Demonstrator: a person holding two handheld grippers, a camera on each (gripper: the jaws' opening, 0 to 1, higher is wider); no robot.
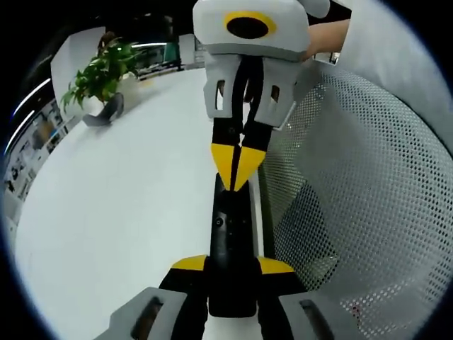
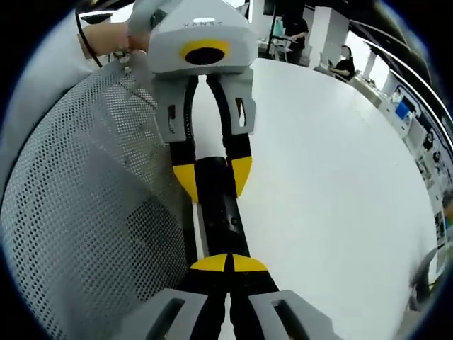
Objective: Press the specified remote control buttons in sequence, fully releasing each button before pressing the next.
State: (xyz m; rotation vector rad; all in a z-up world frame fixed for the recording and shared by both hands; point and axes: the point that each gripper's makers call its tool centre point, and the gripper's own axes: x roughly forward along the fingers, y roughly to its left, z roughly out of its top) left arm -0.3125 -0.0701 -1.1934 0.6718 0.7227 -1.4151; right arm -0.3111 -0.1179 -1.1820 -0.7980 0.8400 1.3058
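Remote: slim, black, gripped endwise by left gripper; right gripper tips together above it.

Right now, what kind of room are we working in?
Probably an open-plan office. A big white table with a potted plant at its far end, seated people at desks beyond, and a grey mesh basket beside the black remote all point that way.

A long, slim black plastic remote control is seen lying flat on a white table. Small buttons are visible on its upper face. It is clamped at one end, and its other end is touched from above.
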